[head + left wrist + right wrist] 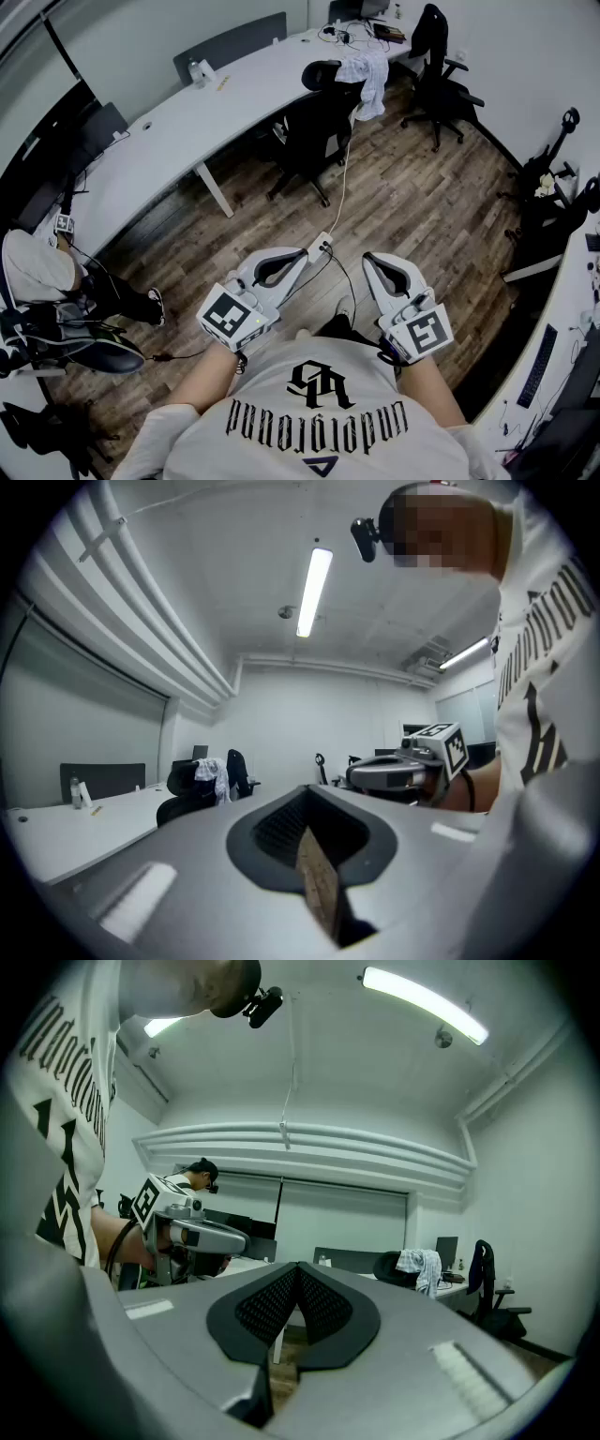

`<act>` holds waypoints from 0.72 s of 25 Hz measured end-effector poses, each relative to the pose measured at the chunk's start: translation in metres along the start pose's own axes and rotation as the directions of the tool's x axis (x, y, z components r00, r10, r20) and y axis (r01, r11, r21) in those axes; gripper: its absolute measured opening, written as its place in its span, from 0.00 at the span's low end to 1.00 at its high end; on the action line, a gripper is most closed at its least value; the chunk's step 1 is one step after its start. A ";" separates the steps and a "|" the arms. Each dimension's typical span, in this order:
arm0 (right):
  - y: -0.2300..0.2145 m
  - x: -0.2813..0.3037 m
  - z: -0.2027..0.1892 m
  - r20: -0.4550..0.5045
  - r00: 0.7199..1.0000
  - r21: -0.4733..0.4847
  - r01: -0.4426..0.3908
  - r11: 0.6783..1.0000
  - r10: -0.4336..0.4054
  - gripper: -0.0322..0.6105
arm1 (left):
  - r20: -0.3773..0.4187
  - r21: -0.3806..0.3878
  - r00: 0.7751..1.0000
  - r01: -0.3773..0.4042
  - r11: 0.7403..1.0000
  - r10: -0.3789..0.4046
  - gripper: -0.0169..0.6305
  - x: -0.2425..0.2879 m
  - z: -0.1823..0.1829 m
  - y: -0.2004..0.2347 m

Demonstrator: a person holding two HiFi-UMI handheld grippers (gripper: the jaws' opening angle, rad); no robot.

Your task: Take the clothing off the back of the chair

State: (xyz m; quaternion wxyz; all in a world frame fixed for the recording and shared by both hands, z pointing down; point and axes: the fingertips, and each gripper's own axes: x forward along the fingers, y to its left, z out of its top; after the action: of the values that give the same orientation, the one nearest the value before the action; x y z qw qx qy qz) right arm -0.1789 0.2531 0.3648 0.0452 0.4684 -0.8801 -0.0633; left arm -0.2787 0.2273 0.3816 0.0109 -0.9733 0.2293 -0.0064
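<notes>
Left claw (298,254) & right claw (369,260) both shut, nothing in them, held by the tummy, prob. just waiting. Clothing (364,67) hangs on the chair (311,127) back, far off by the tabletop (187,122).

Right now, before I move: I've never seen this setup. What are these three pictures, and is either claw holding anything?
There is no robot here: a person holds one claw in each hand. The head view comes from a camera on the person's head, looking down at the left claw and the right claw above the wooden floor. The two gripper views come from cameras riding on each claw, looking along its jaws. Both claws are shut and empty. The clothing hangs on the back of a black chair by the long white desk, well ahead of both claws.
</notes>
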 end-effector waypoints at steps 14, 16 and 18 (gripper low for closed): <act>0.008 0.007 -0.008 -0.048 0.999 0.032 0.007 0.999 -0.006 0.05 | 0.014 -0.024 0.999 0.052 0.998 -0.052 0.10 0.001 -0.008 0.010; 0.000 0.008 -0.007 -0.031 0.999 0.032 0.019 0.999 -0.018 0.05 | 0.012 -0.027 0.998 0.062 0.998 -0.061 0.10 0.008 -0.009 0.010; -0.004 0.010 -0.008 -0.025 1.000 0.028 0.018 0.999 -0.017 0.05 | 0.006 -0.028 0.997 0.071 0.997 -0.071 0.10 0.015 -0.011 0.012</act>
State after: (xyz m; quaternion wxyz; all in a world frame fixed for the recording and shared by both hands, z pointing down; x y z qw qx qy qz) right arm -0.1799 0.2418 0.3727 0.0492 0.4774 -0.8761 -0.0456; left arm -0.2710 0.2101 0.3923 -0.0022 -0.9809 0.1944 -0.0010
